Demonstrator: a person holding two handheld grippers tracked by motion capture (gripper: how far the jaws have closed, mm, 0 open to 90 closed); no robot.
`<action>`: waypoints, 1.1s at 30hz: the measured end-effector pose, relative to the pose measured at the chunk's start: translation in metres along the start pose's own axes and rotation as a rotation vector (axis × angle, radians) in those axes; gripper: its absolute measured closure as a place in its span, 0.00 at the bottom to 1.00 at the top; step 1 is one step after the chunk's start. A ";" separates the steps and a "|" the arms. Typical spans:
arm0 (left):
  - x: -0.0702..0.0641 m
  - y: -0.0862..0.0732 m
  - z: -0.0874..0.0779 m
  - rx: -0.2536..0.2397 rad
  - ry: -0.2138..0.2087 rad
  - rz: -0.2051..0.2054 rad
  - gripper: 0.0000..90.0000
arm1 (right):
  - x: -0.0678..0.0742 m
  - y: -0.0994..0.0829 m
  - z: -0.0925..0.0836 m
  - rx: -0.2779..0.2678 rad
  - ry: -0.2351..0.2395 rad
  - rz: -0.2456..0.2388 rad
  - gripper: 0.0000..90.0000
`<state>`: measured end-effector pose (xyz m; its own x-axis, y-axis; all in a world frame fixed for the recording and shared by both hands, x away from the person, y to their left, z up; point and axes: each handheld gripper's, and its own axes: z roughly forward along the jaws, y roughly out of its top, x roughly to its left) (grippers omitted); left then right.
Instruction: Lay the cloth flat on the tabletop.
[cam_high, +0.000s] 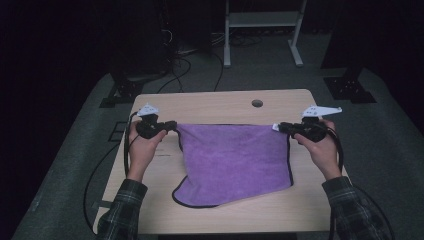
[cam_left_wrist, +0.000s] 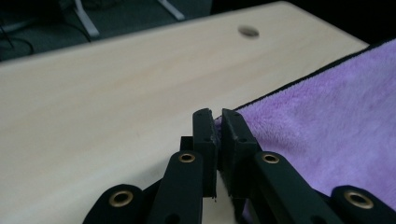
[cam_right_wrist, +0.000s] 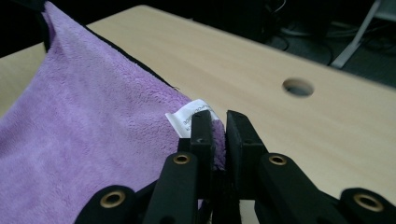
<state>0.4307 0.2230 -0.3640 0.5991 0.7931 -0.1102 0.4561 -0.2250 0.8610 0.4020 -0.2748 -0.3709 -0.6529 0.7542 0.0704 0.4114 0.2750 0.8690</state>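
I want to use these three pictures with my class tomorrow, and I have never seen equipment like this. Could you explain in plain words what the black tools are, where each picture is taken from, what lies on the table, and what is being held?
There is no robot here. A person in checked sleeves holds a hand-worked clamp with two black jaws in each hand: the left gripper and the right gripper.

The wide picture comes from a fixed camera above the person, looking down on the wooden table. The other two come from small cameras riding on each gripper, looking along its jaws.

On the table lies a purple towel with a black edge. Each gripper is shut on one far corner, stretching that edge taut between them. The right gripper's corner carries a white label. The table also has a round hole.
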 end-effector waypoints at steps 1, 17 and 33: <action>0.001 0.007 -0.002 -0.013 0.006 0.003 0.94 | -0.001 0.007 0.000 -0.003 -0.009 -0.007 0.90; -0.001 0.097 -0.052 -0.234 0.077 0.067 0.95 | -0.005 0.132 -0.035 -0.227 -0.104 -0.124 0.90; -0.007 0.020 -0.032 -0.115 -0.021 0.030 0.95 | -0.011 0.042 -0.001 -0.087 -0.023 -0.049 0.90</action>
<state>0.4142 0.2308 -0.3299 0.6259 0.7744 -0.0926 0.3599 -0.1815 0.9152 0.4258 -0.2727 -0.3347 -0.6555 0.7550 0.0167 0.3225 0.2598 0.9102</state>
